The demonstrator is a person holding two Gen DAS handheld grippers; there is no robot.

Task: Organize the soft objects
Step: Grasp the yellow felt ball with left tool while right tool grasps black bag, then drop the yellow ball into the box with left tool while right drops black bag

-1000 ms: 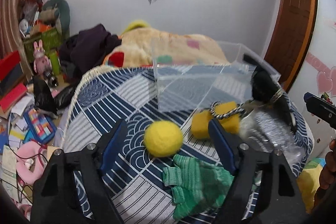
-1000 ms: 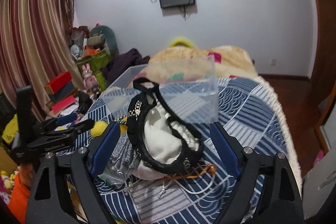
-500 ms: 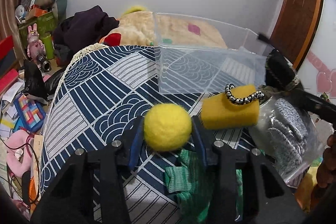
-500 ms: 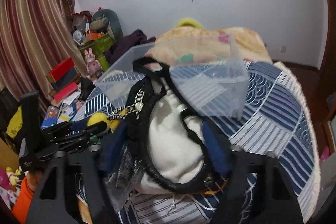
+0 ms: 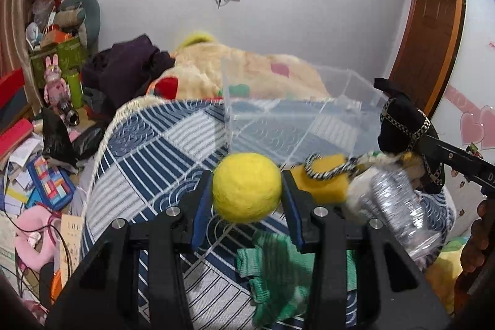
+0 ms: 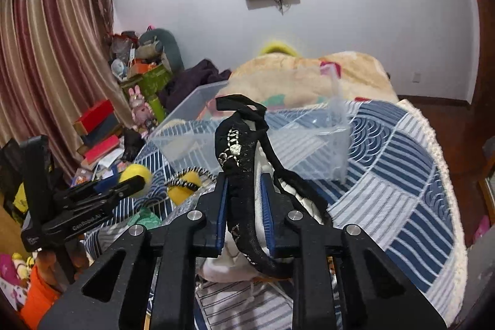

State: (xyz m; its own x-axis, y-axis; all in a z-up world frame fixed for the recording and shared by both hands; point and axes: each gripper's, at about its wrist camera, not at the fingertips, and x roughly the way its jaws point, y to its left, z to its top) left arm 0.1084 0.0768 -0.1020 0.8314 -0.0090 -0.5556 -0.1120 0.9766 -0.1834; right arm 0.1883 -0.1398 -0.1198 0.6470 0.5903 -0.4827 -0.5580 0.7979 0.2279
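Note:
My left gripper (image 5: 247, 187) is shut on a yellow felt ball (image 5: 247, 187) and holds it above the blue patterned bedspread (image 5: 148, 156), in front of a clear plastic bin (image 5: 287, 126). My right gripper (image 6: 244, 190) is shut on a black and white cloth pouch (image 6: 239, 160), lifted off the bed just before the bin (image 6: 309, 144). The pouch also shows at the right of the left wrist view (image 5: 402, 126). A yellow sponge (image 5: 321, 184) with a black-and-white hair tie (image 5: 324, 169) lies by the bin. Green knit gloves (image 5: 278, 274) lie below the ball.
A clear bag of grey cloth (image 5: 399, 206) lies at the right of the bed. A beige blanket (image 5: 247, 76) is heaped behind the bin. Toys, books and boxes (image 5: 37, 144) clutter the floor at left. A wooden door (image 5: 433, 30) stands at right.
My left gripper closed on the yellow ball and lifted it. My right gripper closed on the black and white pouch and raised it off the bed.

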